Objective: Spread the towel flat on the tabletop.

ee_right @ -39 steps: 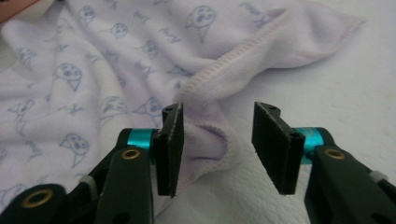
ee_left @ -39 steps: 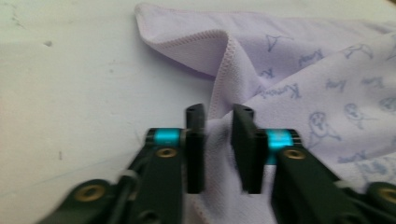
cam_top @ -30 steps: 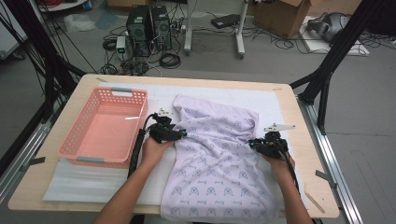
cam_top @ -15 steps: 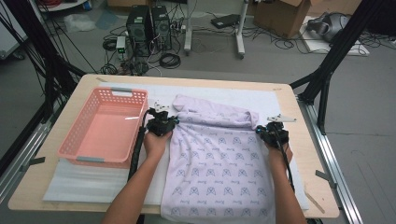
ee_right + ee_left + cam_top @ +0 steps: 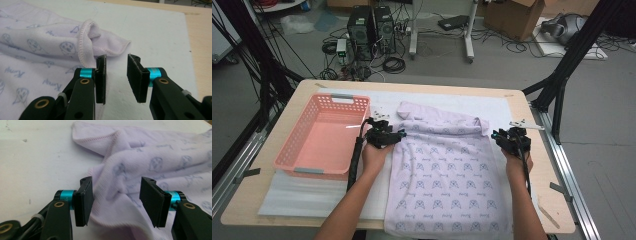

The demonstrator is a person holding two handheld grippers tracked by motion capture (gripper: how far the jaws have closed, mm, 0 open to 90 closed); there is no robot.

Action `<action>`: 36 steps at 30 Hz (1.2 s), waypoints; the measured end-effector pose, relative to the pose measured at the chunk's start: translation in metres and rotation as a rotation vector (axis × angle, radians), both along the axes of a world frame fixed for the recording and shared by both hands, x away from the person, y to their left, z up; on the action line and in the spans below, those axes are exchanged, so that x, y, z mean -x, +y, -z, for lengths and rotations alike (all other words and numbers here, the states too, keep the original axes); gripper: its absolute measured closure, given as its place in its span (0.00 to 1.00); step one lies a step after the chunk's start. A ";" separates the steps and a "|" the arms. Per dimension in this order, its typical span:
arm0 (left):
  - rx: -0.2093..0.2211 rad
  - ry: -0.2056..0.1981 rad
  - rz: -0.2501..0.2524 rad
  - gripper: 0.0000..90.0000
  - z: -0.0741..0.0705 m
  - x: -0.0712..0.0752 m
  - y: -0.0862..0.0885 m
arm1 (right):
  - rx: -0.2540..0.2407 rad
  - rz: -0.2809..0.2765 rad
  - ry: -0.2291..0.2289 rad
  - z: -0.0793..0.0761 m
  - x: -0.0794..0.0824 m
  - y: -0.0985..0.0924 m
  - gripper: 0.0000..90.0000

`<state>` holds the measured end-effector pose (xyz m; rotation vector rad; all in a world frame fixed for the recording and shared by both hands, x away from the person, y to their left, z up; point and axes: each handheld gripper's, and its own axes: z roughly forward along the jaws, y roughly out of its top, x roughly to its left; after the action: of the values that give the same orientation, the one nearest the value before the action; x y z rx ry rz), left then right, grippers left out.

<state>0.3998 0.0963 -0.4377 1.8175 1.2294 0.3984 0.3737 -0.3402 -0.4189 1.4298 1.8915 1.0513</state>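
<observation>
Both tongs (image 5: 116, 202) (image 5: 117, 80) just opened, released; lilac cloth (image 5: 447, 180) print writing unreadable.

The pale lilac garment (image 5: 37, 65) bears repeated printed words, too blurred to read.

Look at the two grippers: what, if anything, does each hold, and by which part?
Nothing is held. The left gripper has just opened around a fold of the cloth; the right gripper has just opened beside its hem.
</observation>
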 end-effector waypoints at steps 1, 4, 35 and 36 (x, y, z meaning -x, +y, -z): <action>-0.006 0.011 0.020 0.46 -0.001 0.002 -0.002 | 0.004 -0.009 0.003 -0.001 0.003 -0.002 0.76; -0.007 -0.023 0.040 0.48 -0.002 0.014 -0.004 | 0.014 -0.026 0.004 -0.001 0.014 -0.006 0.74; -0.063 0.001 0.011 0.66 0.013 0.047 0.014 | 0.074 -0.100 0.116 0.027 0.057 -0.004 0.91; -0.066 0.000 0.023 0.62 0.013 0.049 0.013 | 0.075 -0.096 0.112 0.026 0.058 -0.004 0.87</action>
<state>0.3506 0.1095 -0.4509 1.8860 1.2068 0.4299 0.3155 -0.3440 -0.4448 1.3933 2.0754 0.9503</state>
